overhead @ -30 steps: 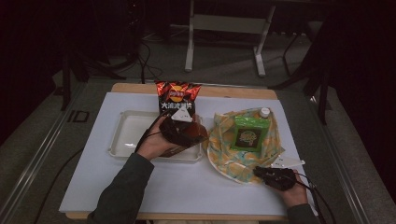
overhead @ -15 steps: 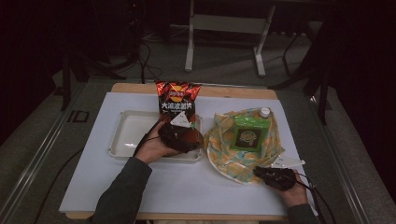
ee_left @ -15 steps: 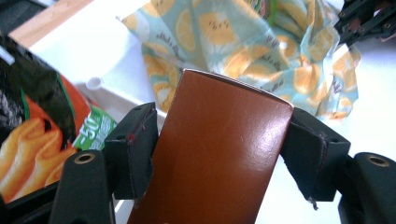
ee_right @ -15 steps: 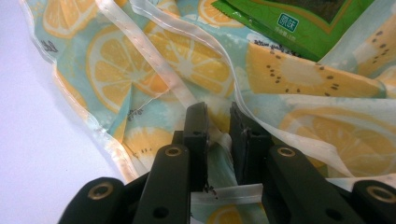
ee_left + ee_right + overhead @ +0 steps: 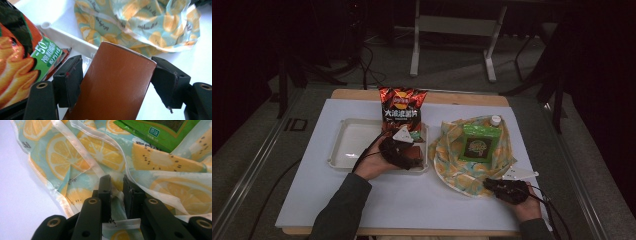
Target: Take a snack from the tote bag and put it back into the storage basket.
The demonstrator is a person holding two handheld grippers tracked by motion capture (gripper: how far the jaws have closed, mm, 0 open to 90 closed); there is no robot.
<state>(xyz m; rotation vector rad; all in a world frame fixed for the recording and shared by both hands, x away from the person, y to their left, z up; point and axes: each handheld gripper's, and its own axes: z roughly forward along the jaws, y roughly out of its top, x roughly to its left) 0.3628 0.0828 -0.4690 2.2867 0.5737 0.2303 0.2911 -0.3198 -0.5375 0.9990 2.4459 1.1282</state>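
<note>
One glossy brown box, upright between left claw pads

Looks like a lab or recording room, not a home. Dark all around, with only the surface lit, covered by a white sheet over a wooden top. Grey floor behind it, with black cables lying loose at far left. A pale metal stand on the far side, and dark equipment legs at far right.
</note>
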